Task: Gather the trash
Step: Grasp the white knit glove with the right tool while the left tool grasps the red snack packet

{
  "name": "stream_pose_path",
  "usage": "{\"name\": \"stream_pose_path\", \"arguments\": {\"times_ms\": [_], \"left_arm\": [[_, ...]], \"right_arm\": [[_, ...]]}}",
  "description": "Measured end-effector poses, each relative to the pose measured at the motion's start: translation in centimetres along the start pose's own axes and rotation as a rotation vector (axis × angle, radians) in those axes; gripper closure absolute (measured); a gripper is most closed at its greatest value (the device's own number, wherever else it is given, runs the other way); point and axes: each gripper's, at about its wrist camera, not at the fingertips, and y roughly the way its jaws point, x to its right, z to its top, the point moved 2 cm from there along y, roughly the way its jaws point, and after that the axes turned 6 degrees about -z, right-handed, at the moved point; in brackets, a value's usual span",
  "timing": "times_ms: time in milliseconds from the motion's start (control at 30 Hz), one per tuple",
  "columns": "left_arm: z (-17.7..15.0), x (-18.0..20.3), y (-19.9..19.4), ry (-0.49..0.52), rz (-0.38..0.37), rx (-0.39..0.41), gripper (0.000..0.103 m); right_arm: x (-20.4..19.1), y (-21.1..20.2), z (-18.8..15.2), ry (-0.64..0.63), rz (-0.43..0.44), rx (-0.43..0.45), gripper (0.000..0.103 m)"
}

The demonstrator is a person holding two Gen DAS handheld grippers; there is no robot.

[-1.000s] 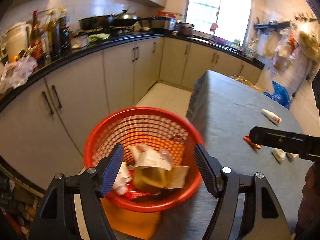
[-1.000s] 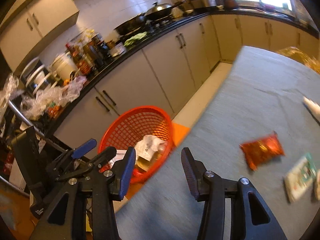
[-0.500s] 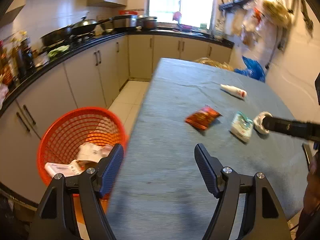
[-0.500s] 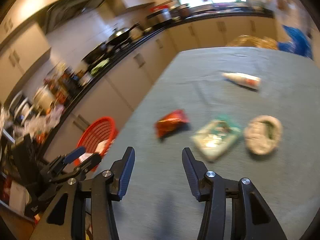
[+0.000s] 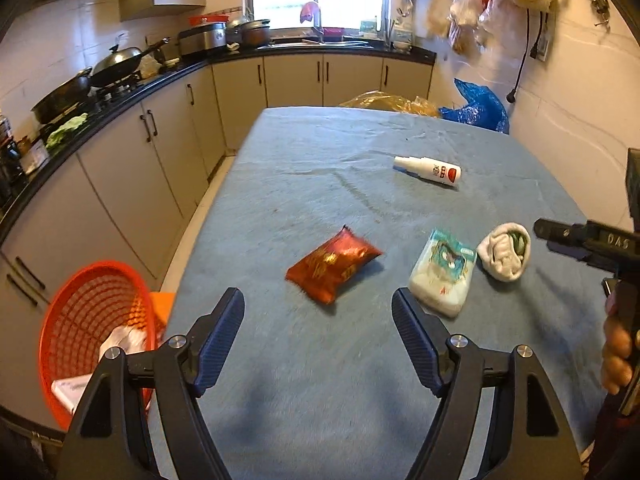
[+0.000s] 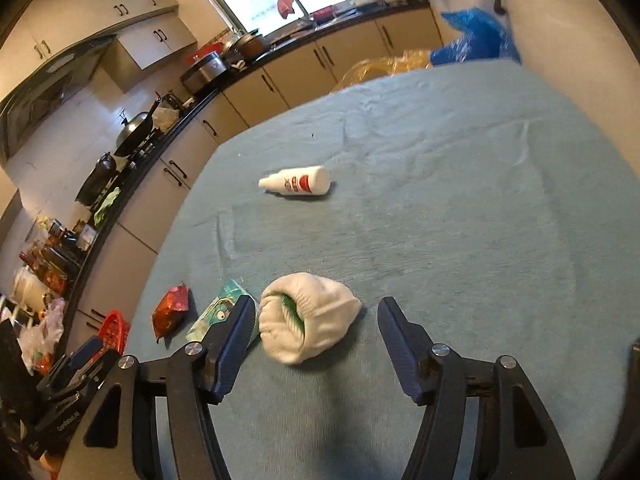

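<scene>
Colours on the grey-blue desk (image 5: 360,380)

Red packet (image 5: 333,264) with gold print; white pack (image 5: 442,276) printed teal; white sock (image 6: 308,328), green inside; white bottle (image 6: 296,184), red label; orange mesh basket (image 5: 80,308) beside the desk.

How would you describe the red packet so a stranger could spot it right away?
Look at the blue-covered table in the kitchen. Three items lie in a row near the grippers; the red packet is the one nearest the orange basket. It alone is shiny red; the tissue pack and sock are pale.
</scene>
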Motion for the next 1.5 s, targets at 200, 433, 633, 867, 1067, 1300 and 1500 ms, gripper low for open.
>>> {"name": "stream_pose_path", "arguments": {"times_ms": [200,433,633,867,1067,1300,1500], "left_arm": [[2.5,-0.1,2.3,0.034,0.018,-0.007,0.025],[3.0,0.2,5.3,0.074,0.026,-0.043,0.023],[2.1,1.4,7.1,0.136,0.050,-0.074,0.023],[1.8,0.7,9.5,0.103,0.072,-0.096,0.030],[1.5,-0.5,10.0,0.016,0.049,-0.084,0.048],[1.3,-0.5,9.2,0.003,0.036,-0.062,0.060],[1.1,-0.2,8.9,0.005,0.021,-0.065,0.060]], "right_arm": [[-1.2,2.7,-0.7,-0.073,0.031,-0.034,0.035],[-1.8,2.8,-1.8,-0.155,0.018,0.008,0.062],[-1.6,2.2,-1.8,-0.133,0.035,0.036,0.062],[-1.6,1.4,-1.6,-0.124,0.061,0.059,0.062],[-1.8,1.3,-1.7,-0.123,0.079,0.062,0.062],[-2.2,0.9,-1.8,-0.150,0.072,0.091,0.062],[-2.6,0.8,-1.9,-0.172,0.059,0.099,0.062]]}}
